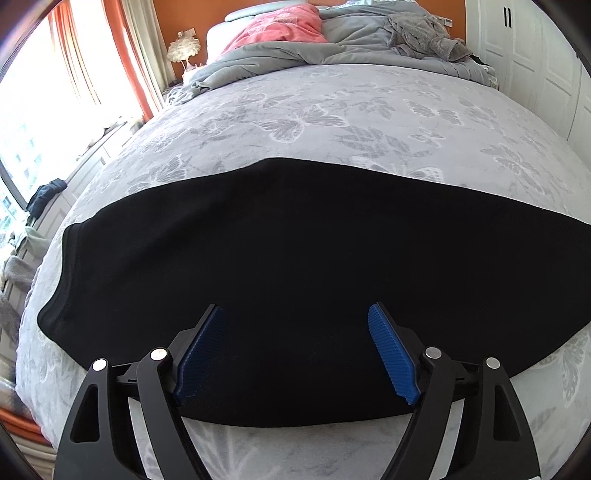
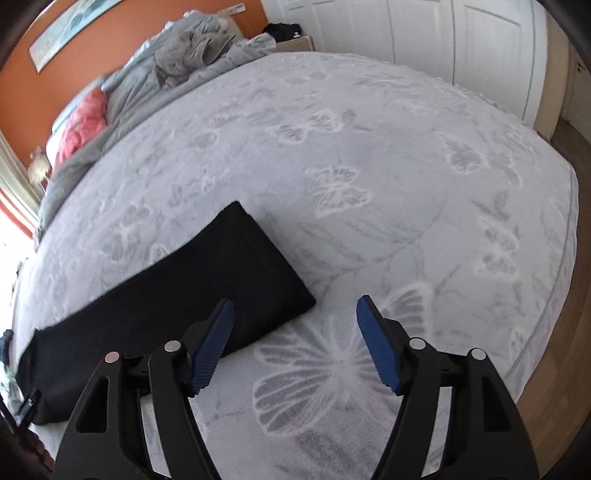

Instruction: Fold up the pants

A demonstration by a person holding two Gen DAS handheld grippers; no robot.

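Black pants (image 1: 280,266) lie flat on the bed as a long band running left to right. My left gripper (image 1: 295,314) is open and empty, its blue pads hovering over the near edge of the pants. In the right wrist view the pants (image 2: 207,280) show as a folded strip with a squared right end. My right gripper (image 2: 295,308) is open and empty, above the bedspread just right of that end; its left pad overlaps the fabric's edge in the picture.
The bed (image 1: 369,122) has a pale grey butterfly-print cover. A crumpled grey duvet (image 1: 295,51), pink pillow (image 1: 284,26) and grey garment (image 1: 421,35) lie at the head. A window is left, white wardrobe doors (image 2: 424,33) right, wooden floor (image 2: 554,369) beyond the bed edge.
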